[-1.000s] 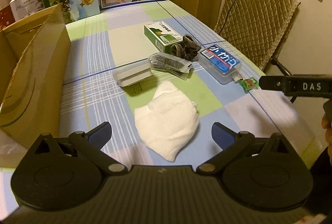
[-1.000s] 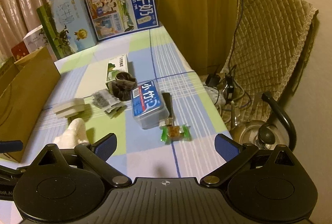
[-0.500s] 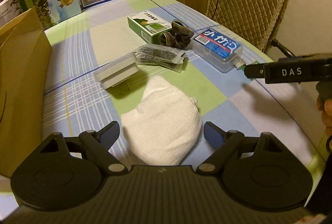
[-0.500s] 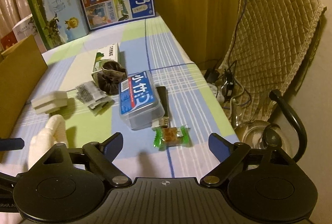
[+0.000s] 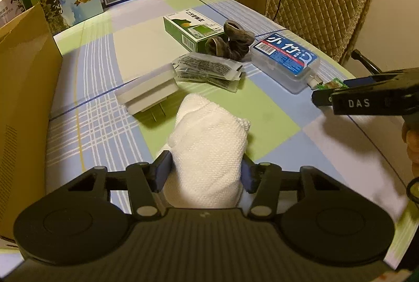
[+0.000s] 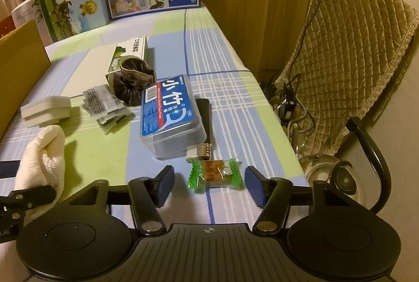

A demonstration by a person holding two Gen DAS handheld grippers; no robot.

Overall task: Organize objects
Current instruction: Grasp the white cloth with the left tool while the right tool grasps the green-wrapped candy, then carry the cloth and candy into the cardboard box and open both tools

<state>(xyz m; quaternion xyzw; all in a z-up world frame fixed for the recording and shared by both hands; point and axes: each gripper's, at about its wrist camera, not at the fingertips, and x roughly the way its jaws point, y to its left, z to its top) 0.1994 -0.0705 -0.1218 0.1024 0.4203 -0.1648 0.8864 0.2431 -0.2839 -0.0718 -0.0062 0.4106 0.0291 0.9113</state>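
Left claw (image 5: 205, 173) is squeezed onto the near end of the white towel (image 5: 209, 148), which sits near the worktop's (image 5: 275, 119) front edge. Right claw (image 6: 209, 184) is wide open with nothing gripped, its pads either side of a green-wrapped candy (image 6: 214, 173) by the right edge. Just behind the candy is a clear plastic box (image 6: 171, 114) with a blue label; can't tell what's inside. A cardboard box (image 5: 23, 104) stands along the left edge, contents hidden.
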